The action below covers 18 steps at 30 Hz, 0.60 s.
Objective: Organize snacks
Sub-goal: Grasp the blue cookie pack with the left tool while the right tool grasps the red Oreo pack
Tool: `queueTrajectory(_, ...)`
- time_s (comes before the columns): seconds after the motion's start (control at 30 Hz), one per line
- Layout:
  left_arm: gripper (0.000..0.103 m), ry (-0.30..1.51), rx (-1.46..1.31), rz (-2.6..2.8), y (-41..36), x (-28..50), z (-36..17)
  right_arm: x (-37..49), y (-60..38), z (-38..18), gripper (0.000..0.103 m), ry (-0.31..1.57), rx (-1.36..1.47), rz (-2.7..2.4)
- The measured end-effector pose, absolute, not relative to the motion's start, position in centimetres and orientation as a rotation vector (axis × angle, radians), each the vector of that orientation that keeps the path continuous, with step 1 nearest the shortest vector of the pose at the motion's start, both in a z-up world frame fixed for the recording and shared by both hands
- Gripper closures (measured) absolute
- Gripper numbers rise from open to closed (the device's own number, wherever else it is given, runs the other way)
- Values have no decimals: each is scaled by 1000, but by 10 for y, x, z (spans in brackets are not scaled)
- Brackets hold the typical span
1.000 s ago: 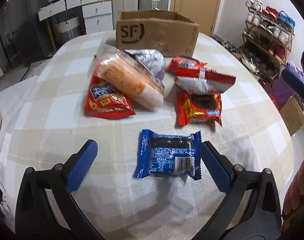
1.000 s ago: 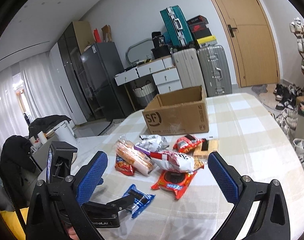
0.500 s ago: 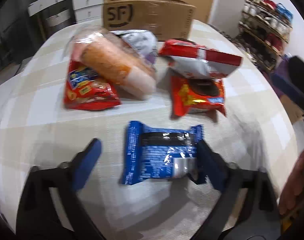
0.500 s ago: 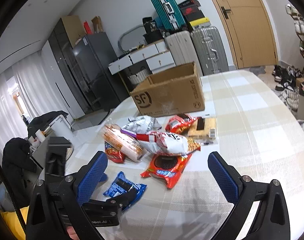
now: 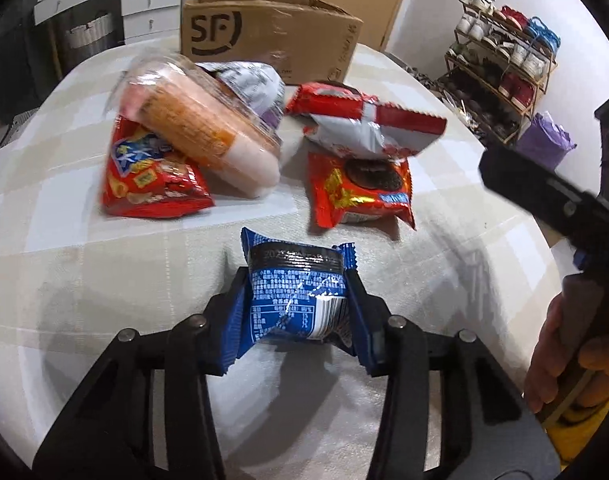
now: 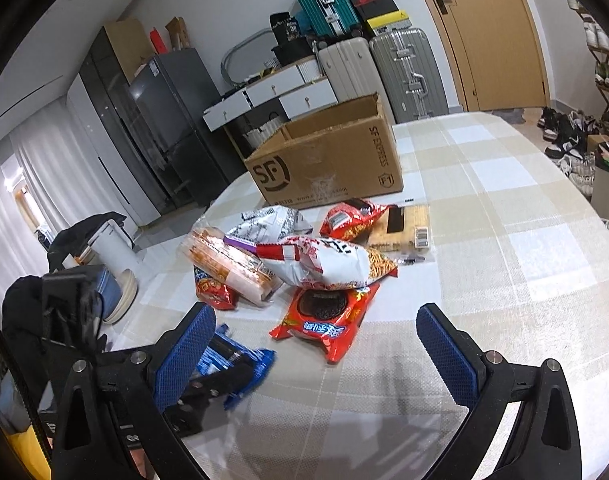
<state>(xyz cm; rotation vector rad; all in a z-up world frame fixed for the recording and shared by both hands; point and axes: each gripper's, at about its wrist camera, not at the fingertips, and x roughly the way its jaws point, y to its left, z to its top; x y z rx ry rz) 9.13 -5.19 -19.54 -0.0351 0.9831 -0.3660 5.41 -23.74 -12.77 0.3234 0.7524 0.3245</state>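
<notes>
- Left wrist view: the left gripper (image 5: 298, 300) has its two fingers pressed together on the blue cookie pack (image 5: 296, 292), one on each side. The pack sits low, close to the table (image 5: 84, 280), and its wrapper is crinkled where it is squeezed.
- The wrapper looks shiny and slippery. I think the pack could slide out if the grip is loose, or the cookies inside could crack if it is squeezed too hard.
- Just past it lies the red cookie pack (image 5: 358, 190), with the red and white chip bag (image 5: 364, 128) resting on top of it. Off to the left are the clear tube of crackers (image 5: 200, 136) and the red snack bag (image 5: 152, 180) under it.
- The cardboard box (image 5: 272, 36) stands behind the pile. Carrying the blue pack low could bump the pile and push snacks around.
- Right wrist view: the right gripper (image 6: 316, 344) has its fingers wide apart and holds nothing. It hangs above the table near the red cookie pack (image 6: 324, 316).
- The blue pack shows at the lower left, partly hidden behind a finger. The two tools are close, so they could knock together.
- The box (image 6: 324, 164) is open on top. A drop from too far away might miss it.
</notes>
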Motion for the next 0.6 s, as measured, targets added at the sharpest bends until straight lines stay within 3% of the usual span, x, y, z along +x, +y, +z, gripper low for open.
queueTrajectory(0.5, 61, 894, -181, -328, 17, 73, -163, 106, -200, -162, 1, 936, 245, 289)
queueTrajectory(0.57, 61, 887, -198, -325, 27, 68, -160, 110, -193, -166, 3, 949, 239, 286)
queueTrajectory(0.6, 61, 883, -204, -321, 32, 67, -159, 114, -188, -168, 9, 959, 221, 271)
